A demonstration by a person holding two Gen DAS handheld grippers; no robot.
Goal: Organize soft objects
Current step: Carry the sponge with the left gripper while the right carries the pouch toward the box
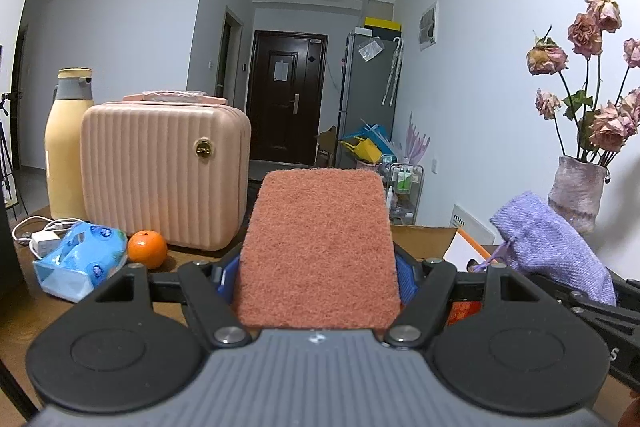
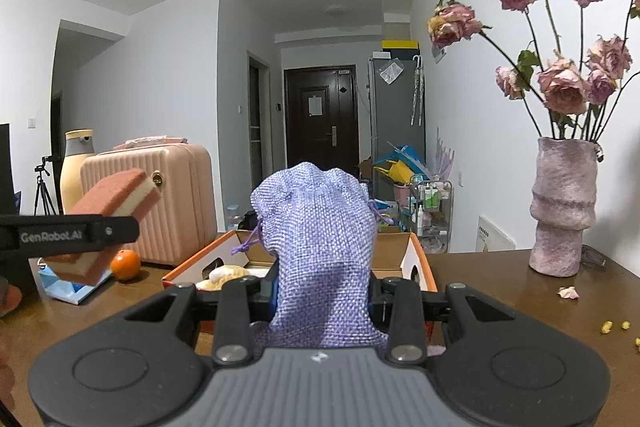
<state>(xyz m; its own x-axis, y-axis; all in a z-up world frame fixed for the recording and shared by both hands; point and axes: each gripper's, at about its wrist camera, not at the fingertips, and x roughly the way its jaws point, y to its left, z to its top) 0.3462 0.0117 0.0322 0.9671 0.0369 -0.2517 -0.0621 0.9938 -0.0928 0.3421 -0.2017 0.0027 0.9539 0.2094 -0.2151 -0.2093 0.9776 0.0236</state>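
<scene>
My left gripper is shut on a pink scouring sponge, held flat in the air above the brown table. From the right wrist view the same sponge shows a cream middle layer, clamped by the left gripper's black finger. A lilac woven drawstring pouch stands up between the jaws of my right gripper, which is shut on it. The pouch also shows at right in the left wrist view. Below and beyond it lies an open orange-edged cardboard box holding a pale plush thing.
On the table stand a pink ribbed case, a yellow flask, an orange, a blue tissue pack and a white charger with cable. A pink vase of dried roses stands at right, with crumbs nearby.
</scene>
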